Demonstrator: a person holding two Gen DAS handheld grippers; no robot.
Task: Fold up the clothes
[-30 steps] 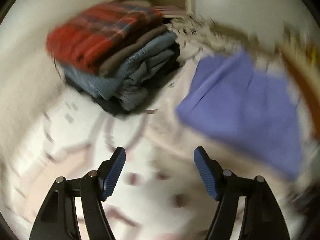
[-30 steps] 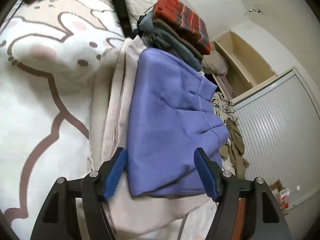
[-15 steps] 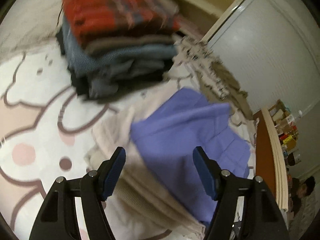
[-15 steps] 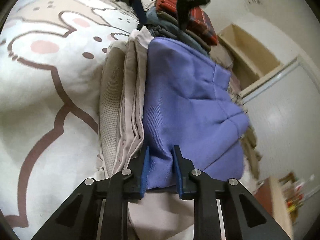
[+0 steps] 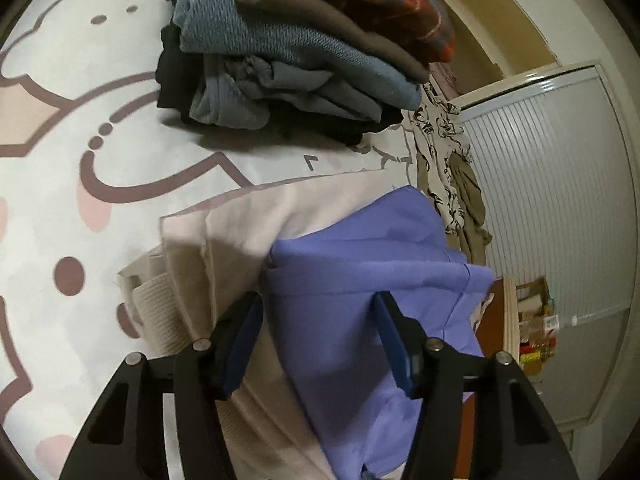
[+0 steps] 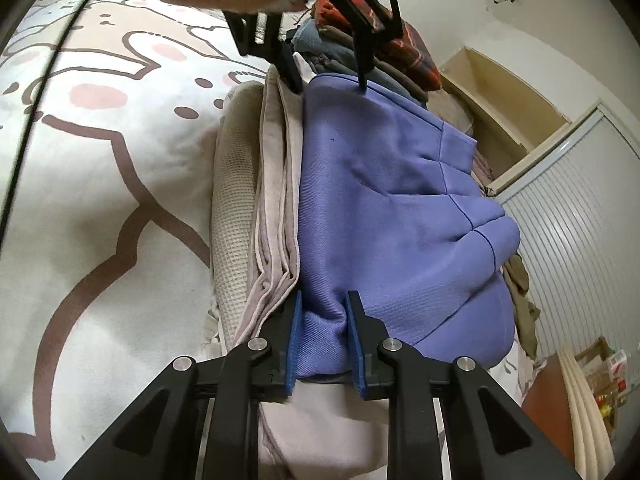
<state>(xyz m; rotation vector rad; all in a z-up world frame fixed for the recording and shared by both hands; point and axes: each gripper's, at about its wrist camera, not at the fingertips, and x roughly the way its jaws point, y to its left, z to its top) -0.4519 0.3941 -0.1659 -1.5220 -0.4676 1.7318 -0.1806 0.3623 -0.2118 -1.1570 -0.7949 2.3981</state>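
Note:
A folded purple garment (image 6: pixel 392 216) lies on top of folded beige clothes (image 6: pixel 276 200) on the bed. My right gripper (image 6: pixel 323 340) is shut on the near edge of the purple garment. My left gripper (image 5: pixel 320 340) is open, its jaws on either side of the far edge of the purple garment (image 5: pixel 360 280). In the right wrist view the left gripper (image 6: pixel 326 80) stands at the garment's far end. The beige stack (image 5: pixel 208 264) shows beside it.
A tall stack of folded clothes (image 5: pixel 304 40), red plaid on top, stands on the cartoon-print bedsheet (image 5: pixel 80 152) just beyond. Unfolded patterned clothes (image 5: pixel 444 152) lie at the bed's edge. A ribbed closet door (image 5: pixel 552 184) and a shelf (image 6: pixel 496 100) are behind.
My left gripper has swung down to the far edge of the purple garment, jaws open around it. My right gripper has shut on the garment's near edge and holds it.

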